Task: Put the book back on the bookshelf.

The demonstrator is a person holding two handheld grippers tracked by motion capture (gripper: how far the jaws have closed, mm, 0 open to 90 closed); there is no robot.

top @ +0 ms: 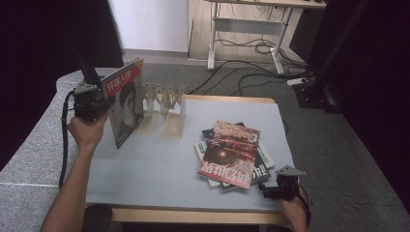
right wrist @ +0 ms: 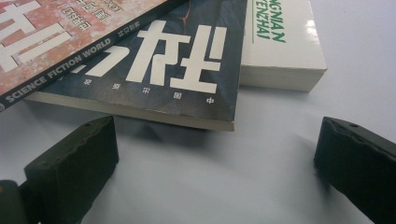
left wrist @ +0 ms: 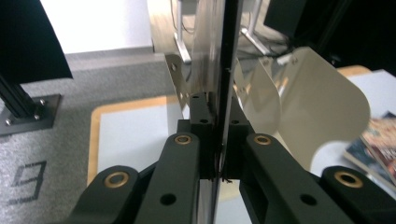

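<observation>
The table carries a white folding rack at its far edge and a loose pile of books toward the right. The magazine in hand stands nearly upright above the left end, its long axis vertical and its lower corner close to the tabletop, just left of the rack. The left gripper is clenched on the magazine's edge, so this hand is the nearer one, and the rack's slots lie to its right and slightly beyond. I judge slotting it in comes next. The right gripper rests released on the table just before the pile, jaws wide apart.
</observation>
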